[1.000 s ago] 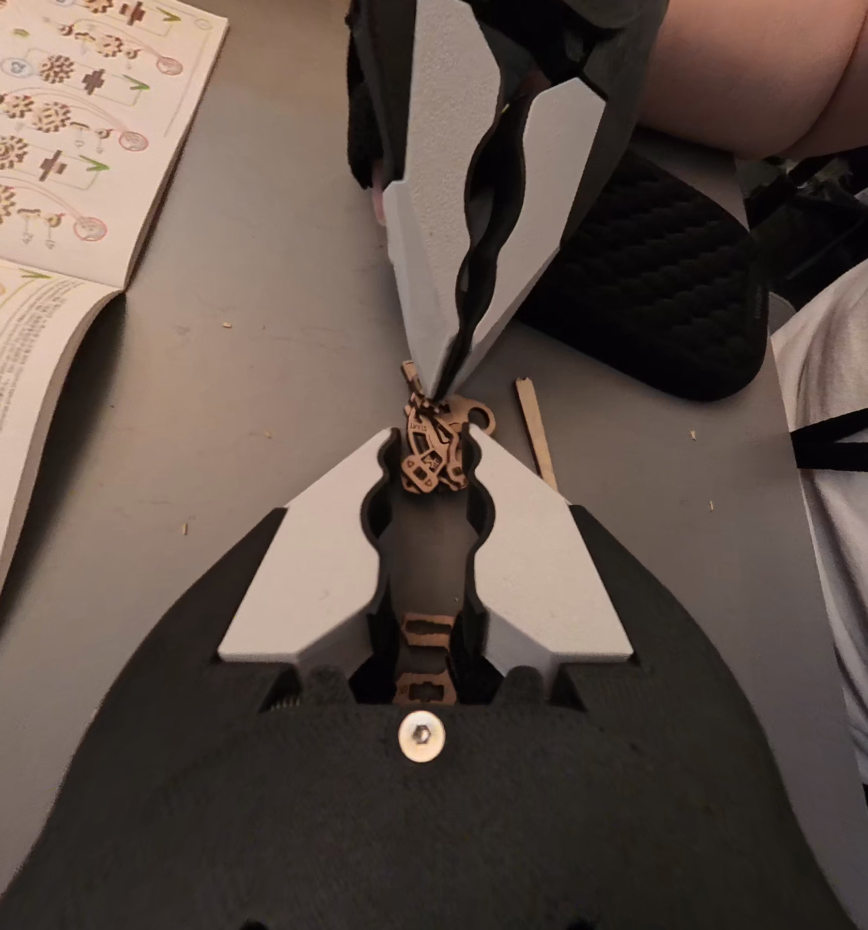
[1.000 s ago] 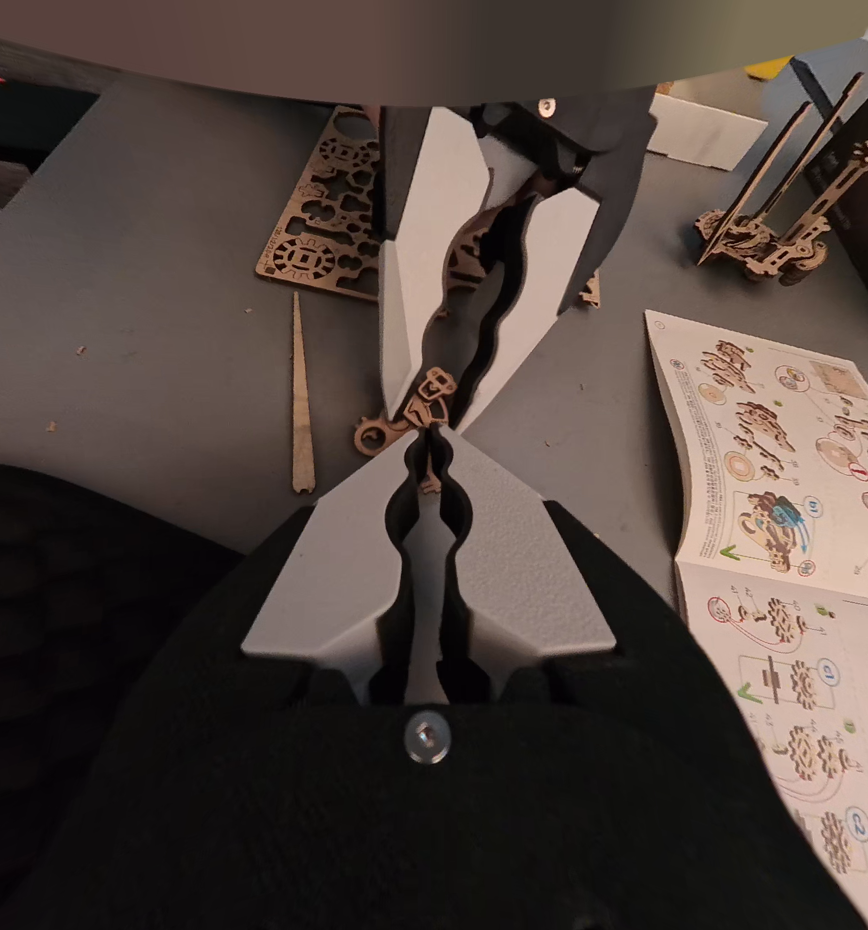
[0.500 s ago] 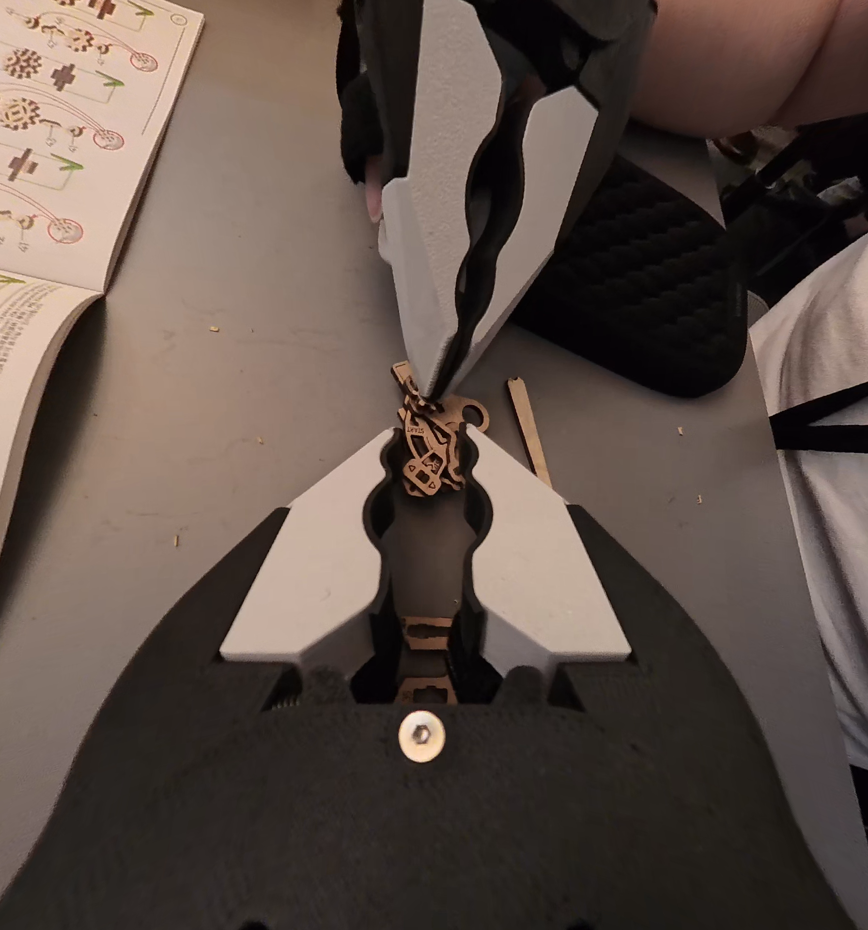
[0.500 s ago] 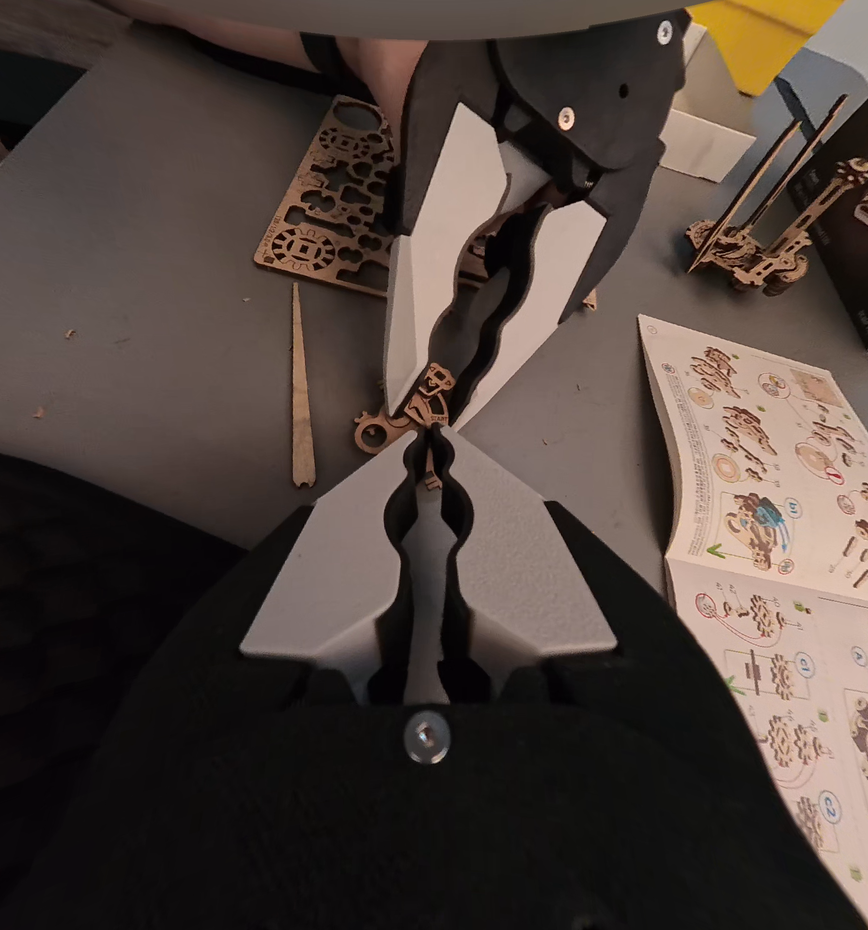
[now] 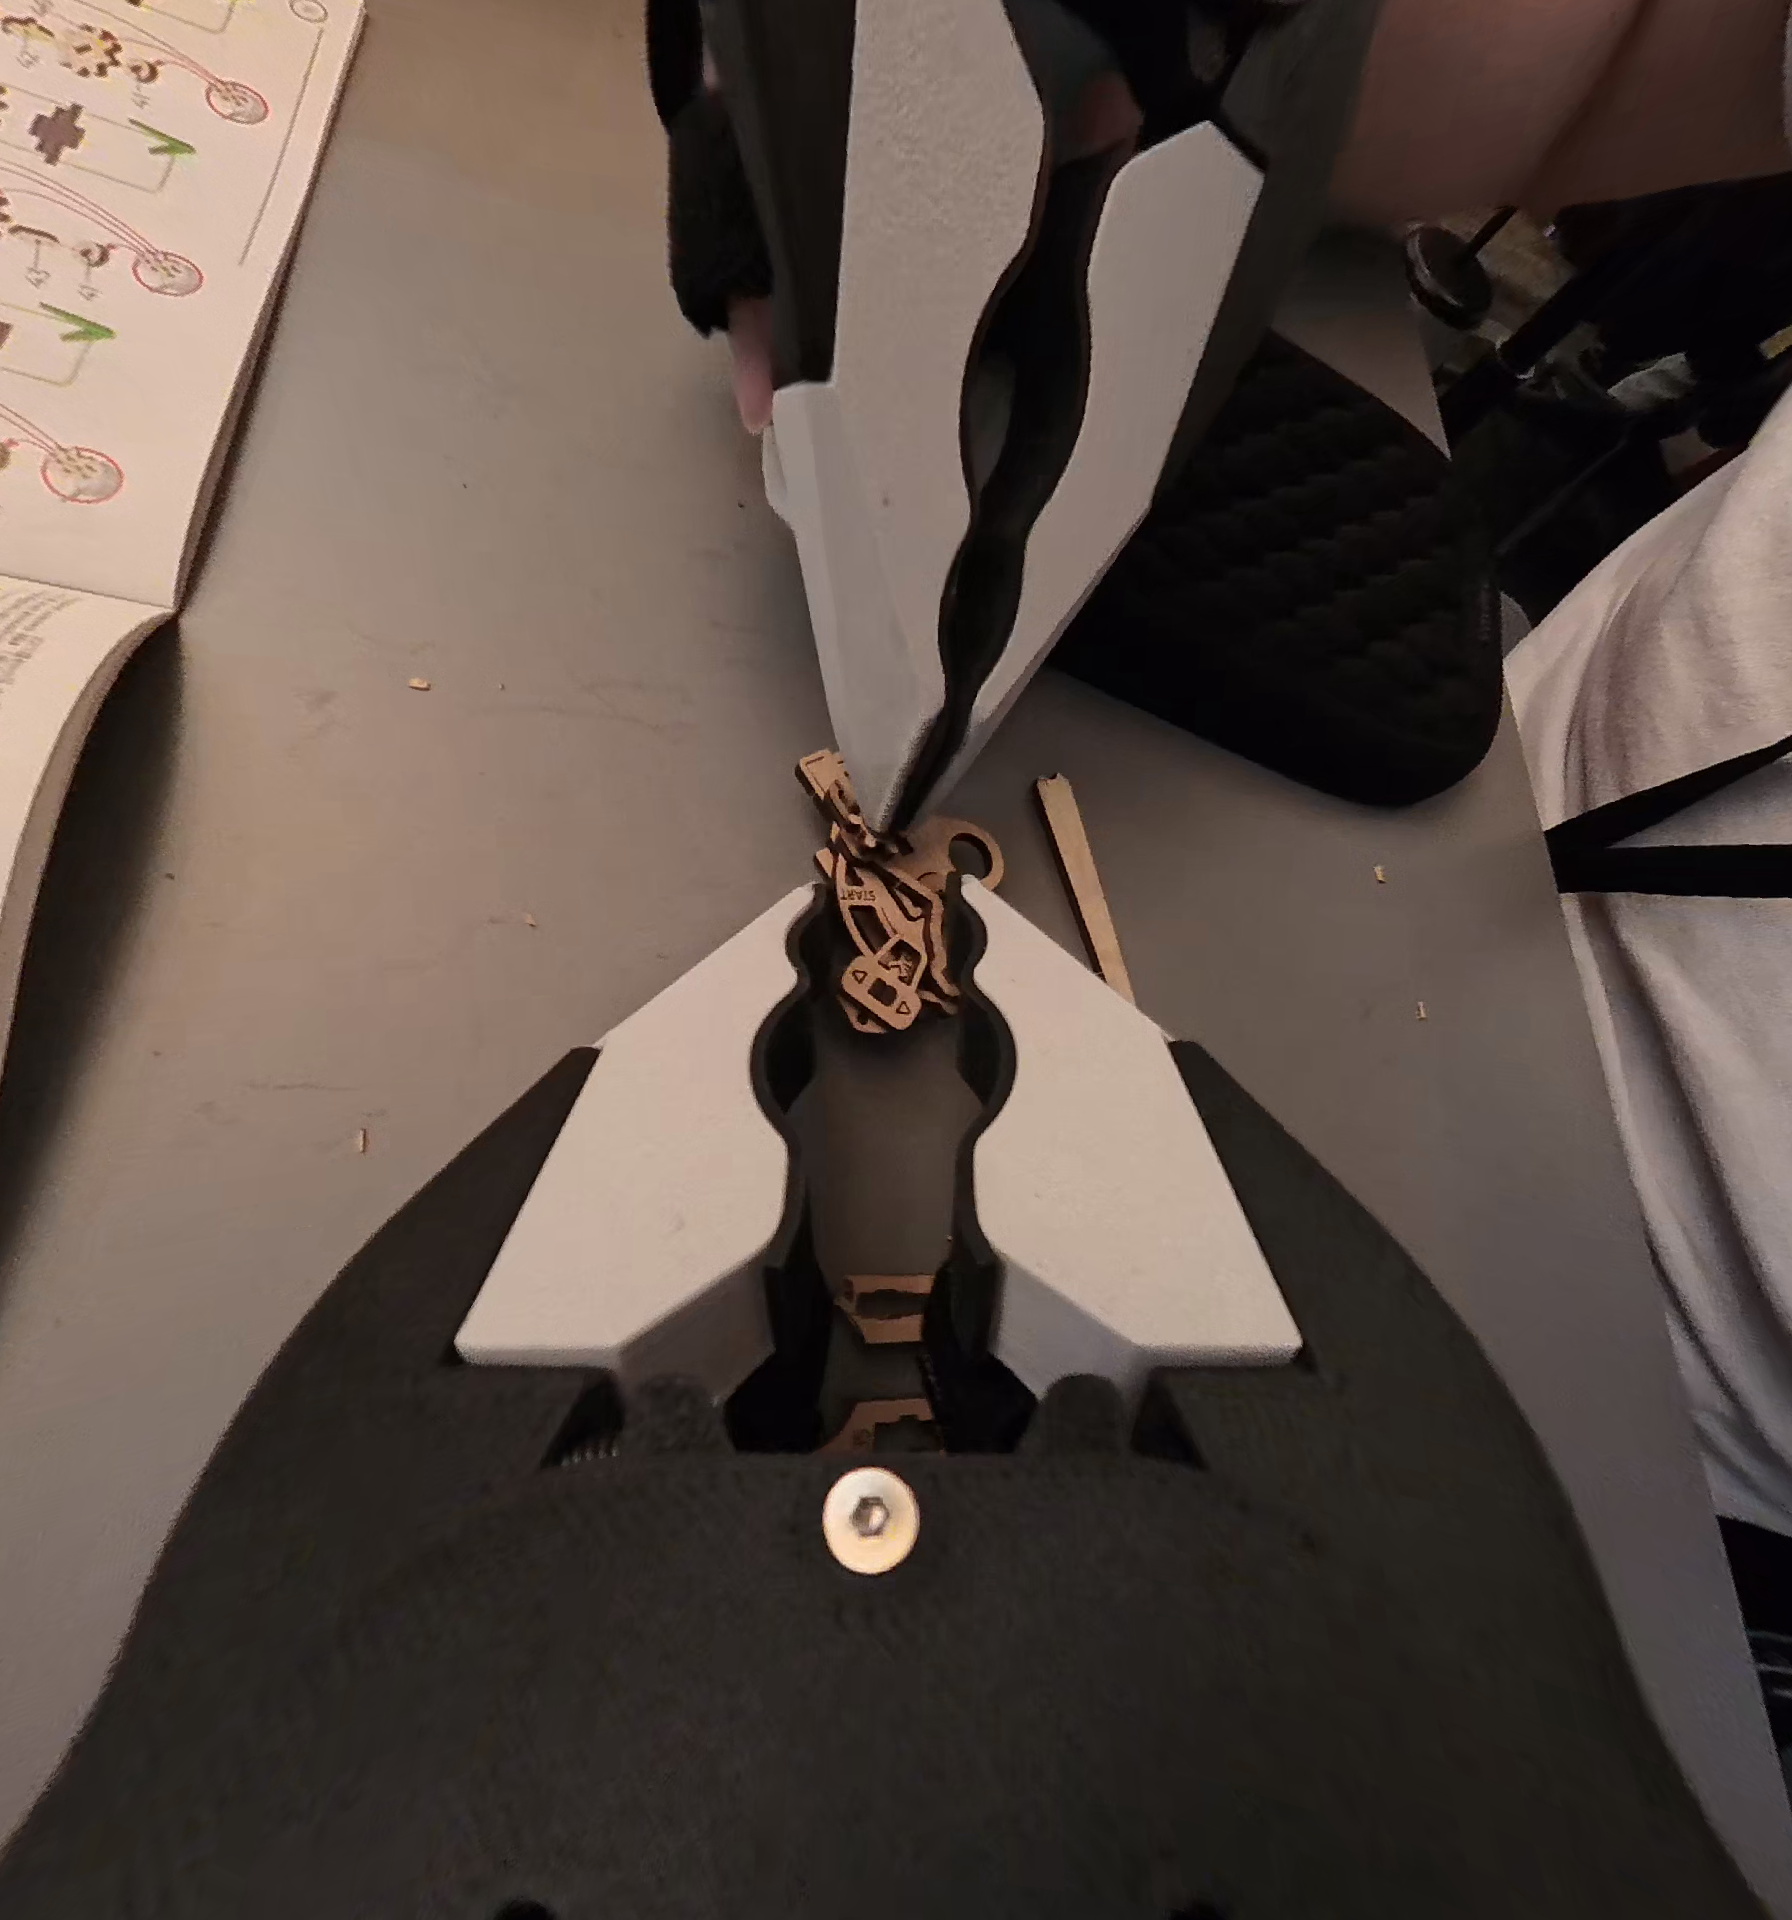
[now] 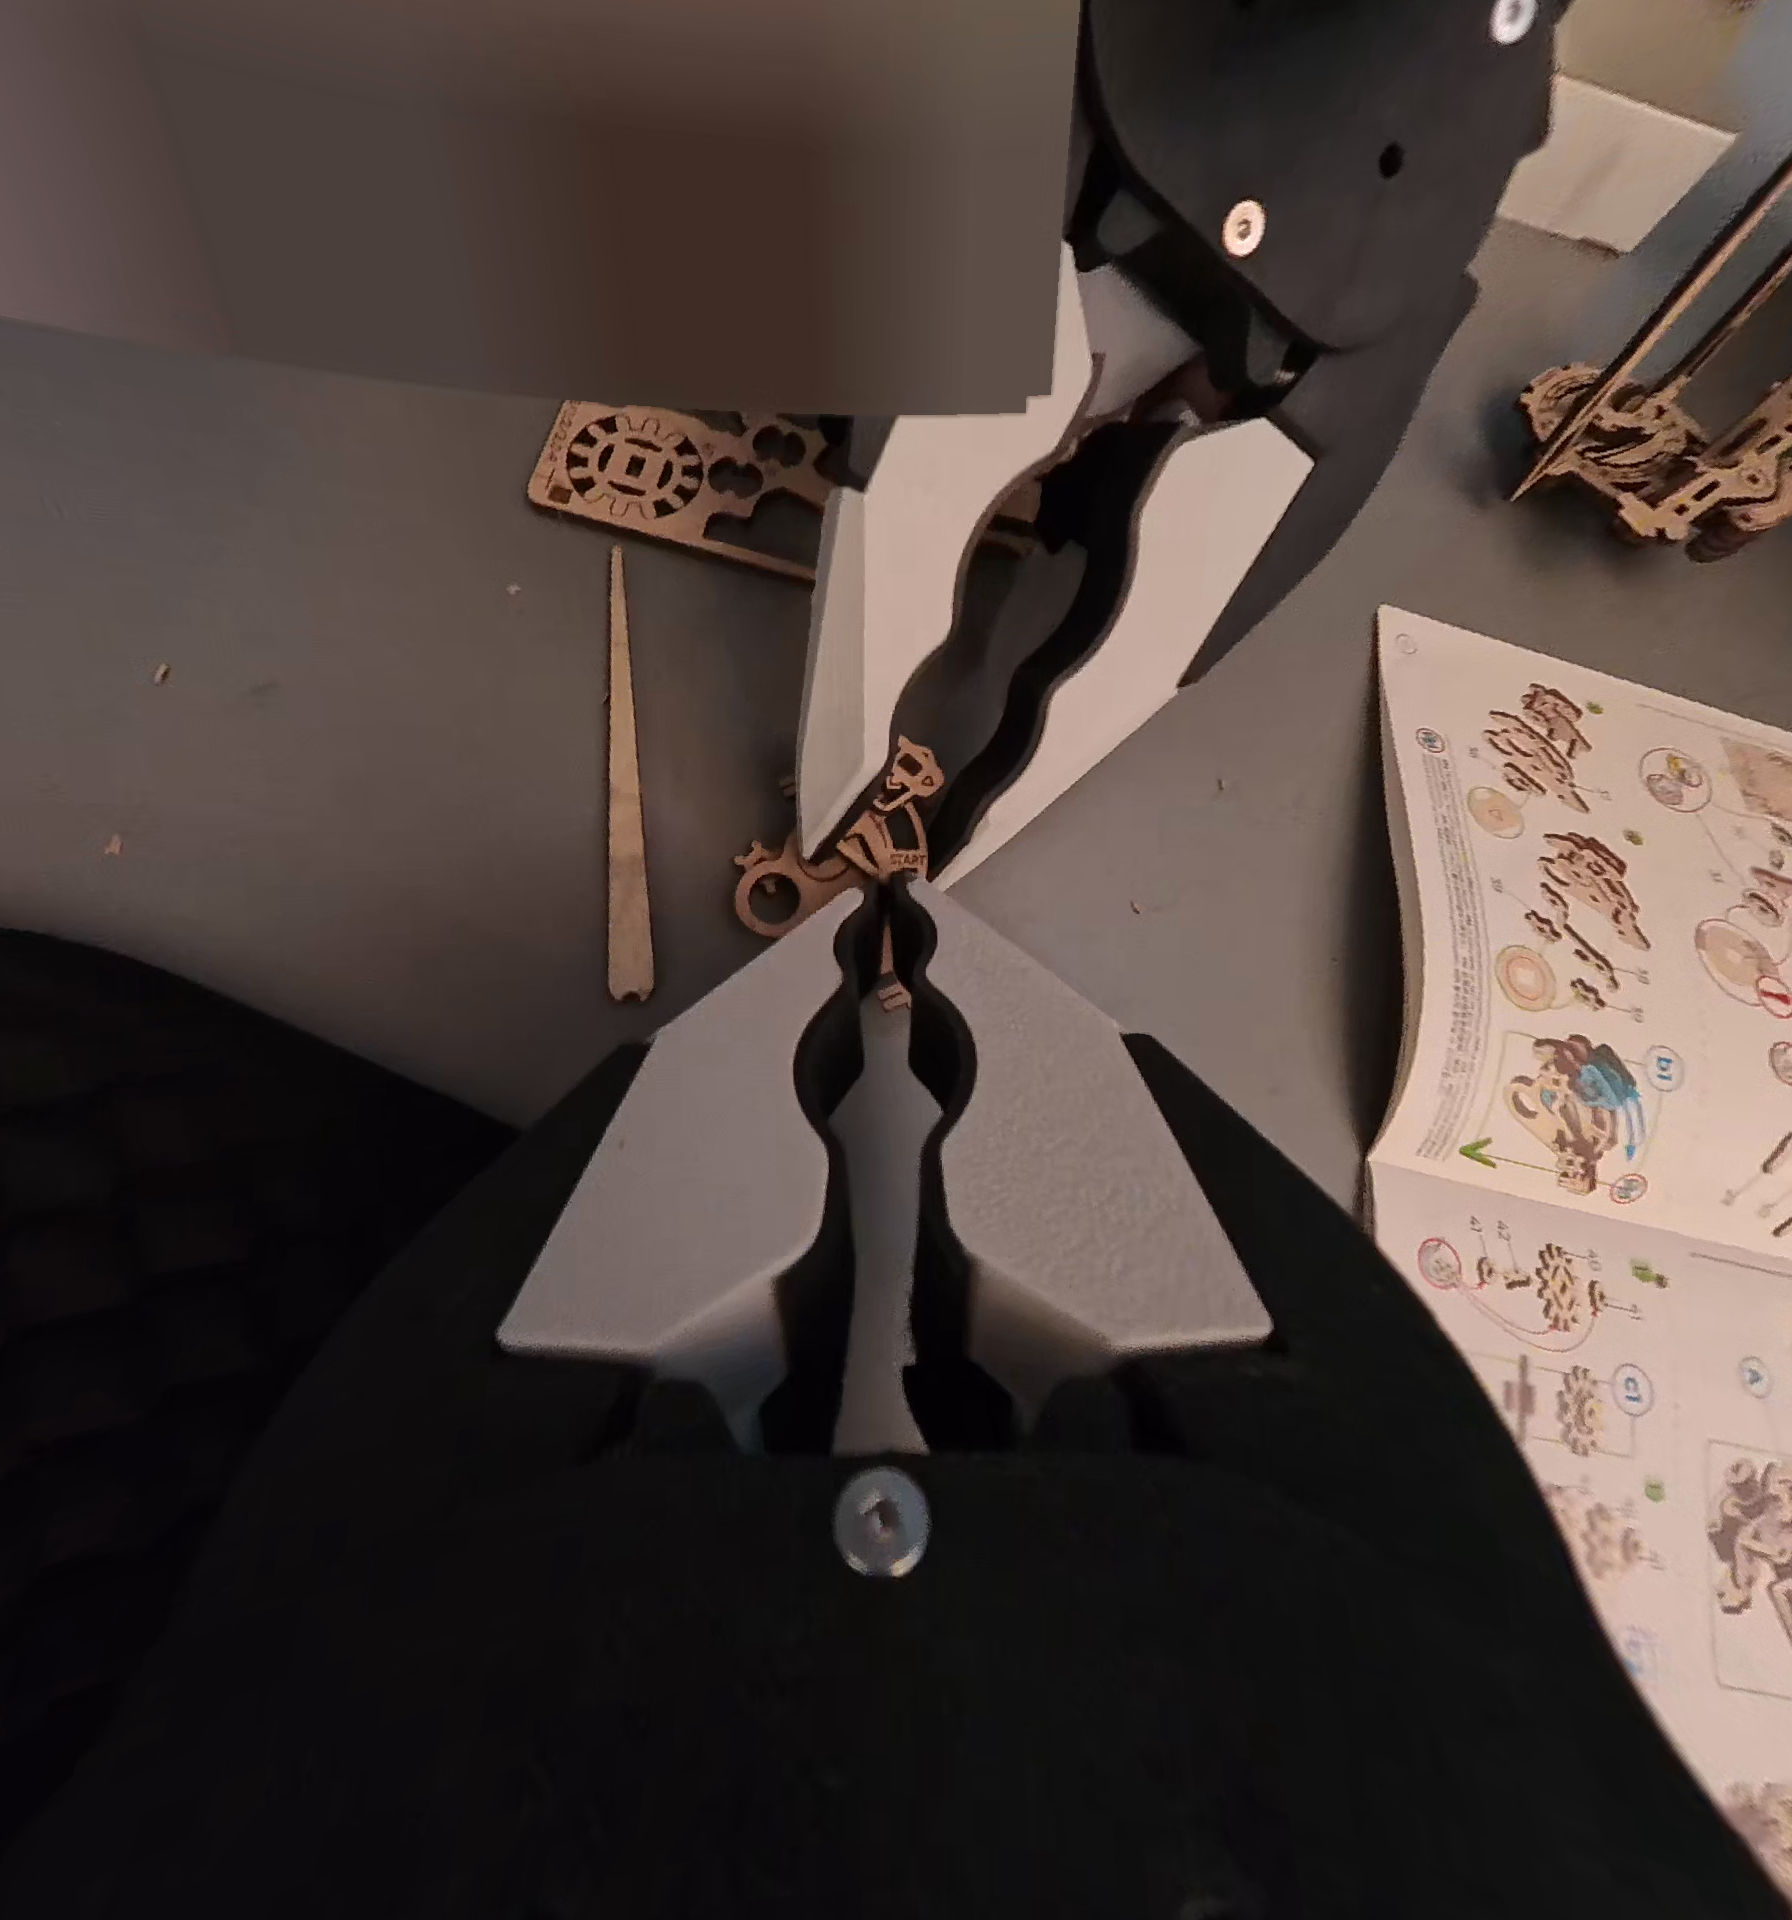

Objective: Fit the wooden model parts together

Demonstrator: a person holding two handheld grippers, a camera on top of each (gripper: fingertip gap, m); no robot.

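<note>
While both tools meet tip to tip just above the grey table (image 5: 435,831), the wooden model assembly (image 5: 887,935) sits pinched between the fingertips of my left gripper (image 5: 887,914), flat laser-cut plates stacked w/ a ring-ended tab sticking out to one side. My right gripper (image 6: 890,914) is pressed together on a thin wooden piece (image 6: 887,961), held edge-on and nosed against the assembly; whether its end has entered a slot I can't tell, the joint is too small in either view. I judge these parts v. light, stiff but brittle: thin ply that snaps if twisted, so grip on the flat faces, close to the joint, and push straight along the slot, no levering. Tips hold only a sliver of wood, so slip is a risk.

Outward: a tapered wooden stick (image 6: 624,790) lies just beside the work on the table, a punched-out parts sheet (image 6: 663,483) farther back, a built wooden model (image 6: 1692,457) well apart in the far corner. An open instruction booklet (image 6: 1619,1039) covers one side; a black textured pad (image 5: 1318,623) sits near the table edge by a person's arm. Room btwn stick and booklet is open enough for small moves.
</note>
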